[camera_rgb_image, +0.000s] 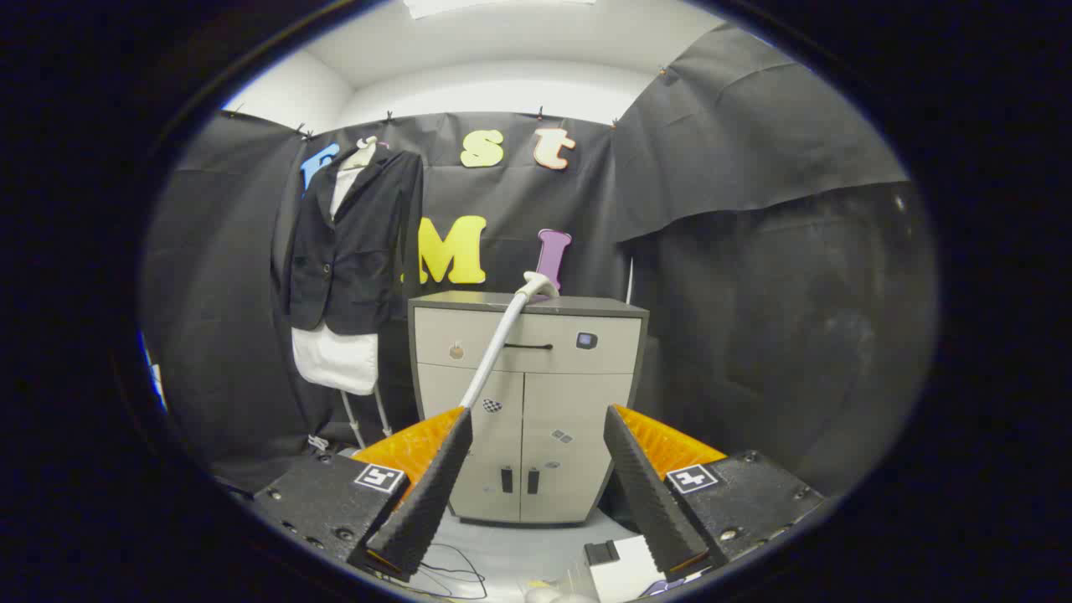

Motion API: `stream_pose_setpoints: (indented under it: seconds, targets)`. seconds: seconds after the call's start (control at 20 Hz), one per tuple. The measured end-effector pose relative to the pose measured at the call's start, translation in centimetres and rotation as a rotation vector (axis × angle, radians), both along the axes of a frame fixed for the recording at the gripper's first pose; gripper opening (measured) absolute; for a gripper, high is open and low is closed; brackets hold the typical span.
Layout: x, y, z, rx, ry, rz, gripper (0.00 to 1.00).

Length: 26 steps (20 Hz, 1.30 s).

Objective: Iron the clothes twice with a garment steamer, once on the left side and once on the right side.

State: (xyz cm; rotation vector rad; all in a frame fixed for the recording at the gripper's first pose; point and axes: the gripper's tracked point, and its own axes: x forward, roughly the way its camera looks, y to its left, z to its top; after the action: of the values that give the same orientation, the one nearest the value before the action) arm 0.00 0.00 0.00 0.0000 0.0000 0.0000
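A black jacket [356,243] over a white shirt [335,358] hangs on a stand well beyond my left finger, against the booth's back wall. The garment steamer's white head [536,285] rests on top of a grey cabinet [528,402] straight ahead. Its pale hose [496,347] runs down across the cabinet front and passes behind my left fingertip. My gripper [536,435] is open, its two black ridged fingers [431,486] spread wide with nothing between them. The cabinet doors show in the gap.
The cabinet has a drawer with a dark handle [528,346] and two doors below. Thin dark cables [456,569] and a white box [624,569] lie on the pale floor just under the fingers. The clothes stand's thin legs [364,419] reach the floor left of the cabinet.
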Motion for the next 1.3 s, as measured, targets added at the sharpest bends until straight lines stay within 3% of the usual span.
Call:
stream_pose_setpoints:
  seconds: [0.85, 1.3]
  targets:
    - [-0.7, 0.7, 0.2, -0.015, -0.007, -0.050, 0.99]
    - [2.2, 0.9, 2.0, -0.015, 0.010, -0.048, 0.99]
